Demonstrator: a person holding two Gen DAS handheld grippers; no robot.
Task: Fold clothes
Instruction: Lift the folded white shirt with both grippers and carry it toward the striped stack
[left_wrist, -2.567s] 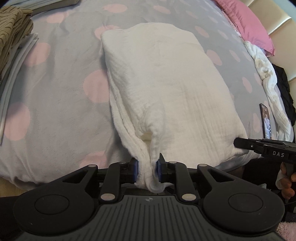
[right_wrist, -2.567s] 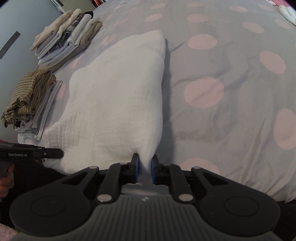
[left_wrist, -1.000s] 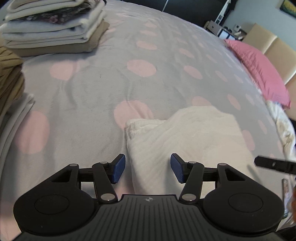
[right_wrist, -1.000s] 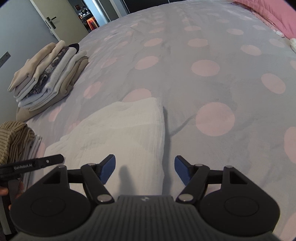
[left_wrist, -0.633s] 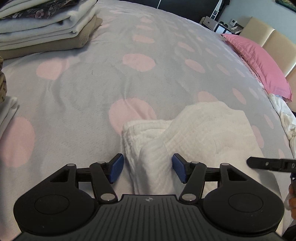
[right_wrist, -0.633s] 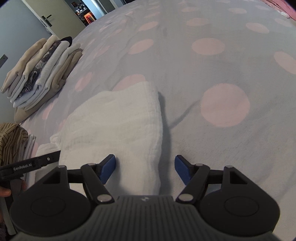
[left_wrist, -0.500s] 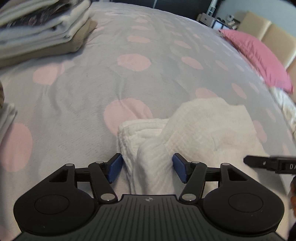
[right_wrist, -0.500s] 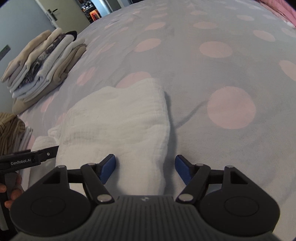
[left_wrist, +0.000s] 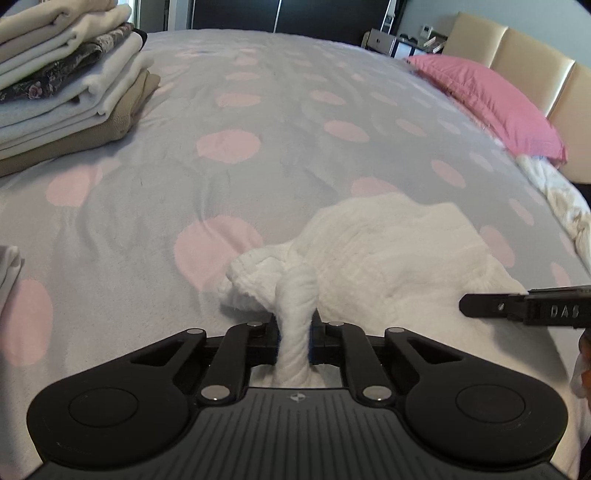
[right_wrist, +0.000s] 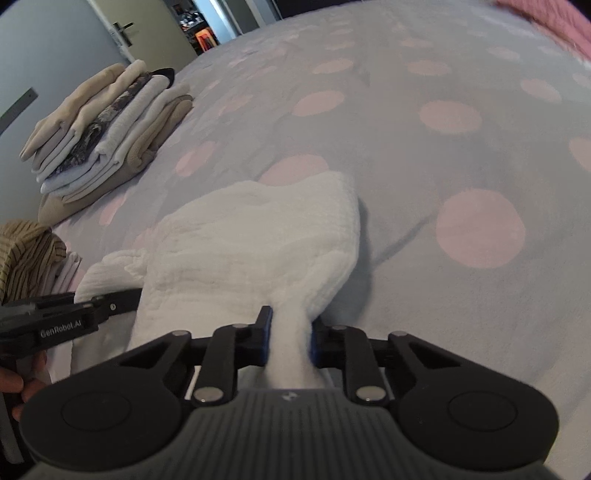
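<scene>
While the white, crinkled cotton garment (left_wrist: 391, 254) lies partly folded at the near edge of the grey bedspread with pink dots (left_wrist: 258, 147), its two near corners are pinched. A bunched roll of the cloth is gripped by the left gripper (left_wrist: 295, 334), whose jaws are closing on it; another tuft is squeezed between the closing jaws of the right gripper (right_wrist: 290, 338). From both grippers the garment extends forward, away across the bed, its long axis running crosswise between them. Both grippers are pitched steeply downward, side by side. A further fold away from the holder is judged likely. A stack of folded clothes (right_wrist: 107, 136) rests well apart.
</scene>
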